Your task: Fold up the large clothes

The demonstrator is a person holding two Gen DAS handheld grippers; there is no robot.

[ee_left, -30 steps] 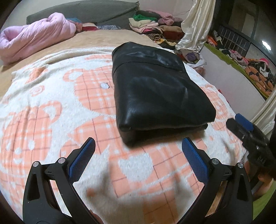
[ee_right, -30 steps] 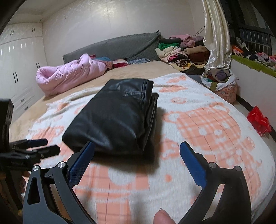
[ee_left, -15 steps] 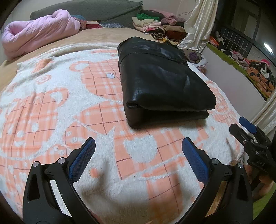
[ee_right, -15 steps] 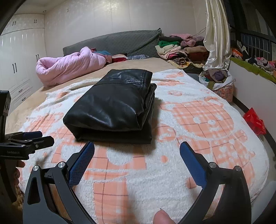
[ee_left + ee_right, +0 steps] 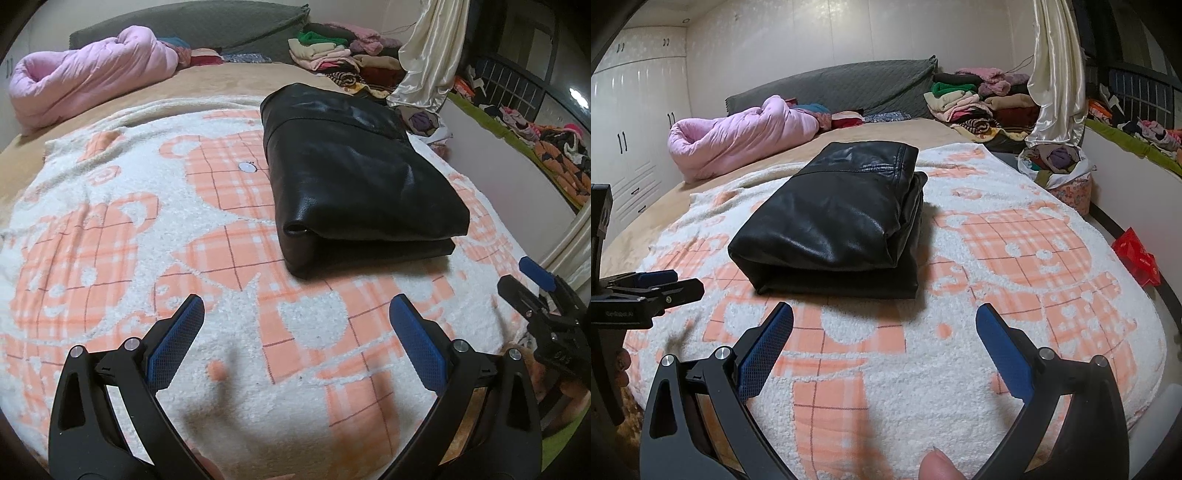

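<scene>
We see a black leather garment [image 5: 354,173] folded into a thick rectangle, lying on the orange-and-white blanket [image 5: 147,229] that covers the bed. Our left tool [image 5: 295,321] hangs over bare blanket just short of the bundle's near edge, its blue pads spread wide apart and gripping nothing. Our right tool [image 5: 884,325] is likewise spread wide and empty, above the blanket in front of the bundle (a fingertip [image 5: 936,466] shows at the bottom of that view). Each tool also appears at the edge of the other's view, off to the side of the garment and not touching it.

Nothing lies between either tool and the garment. Farther back, a rolled pink quilt [image 5: 738,142] rests near the grey headboard [image 5: 842,83], well apart from the bundle. A heap of folded clothes [image 5: 967,101] is stacked beside a cream curtain [image 5: 1056,81]. A red bag [image 5: 1137,258] lies on the floor past the bed's right side.
</scene>
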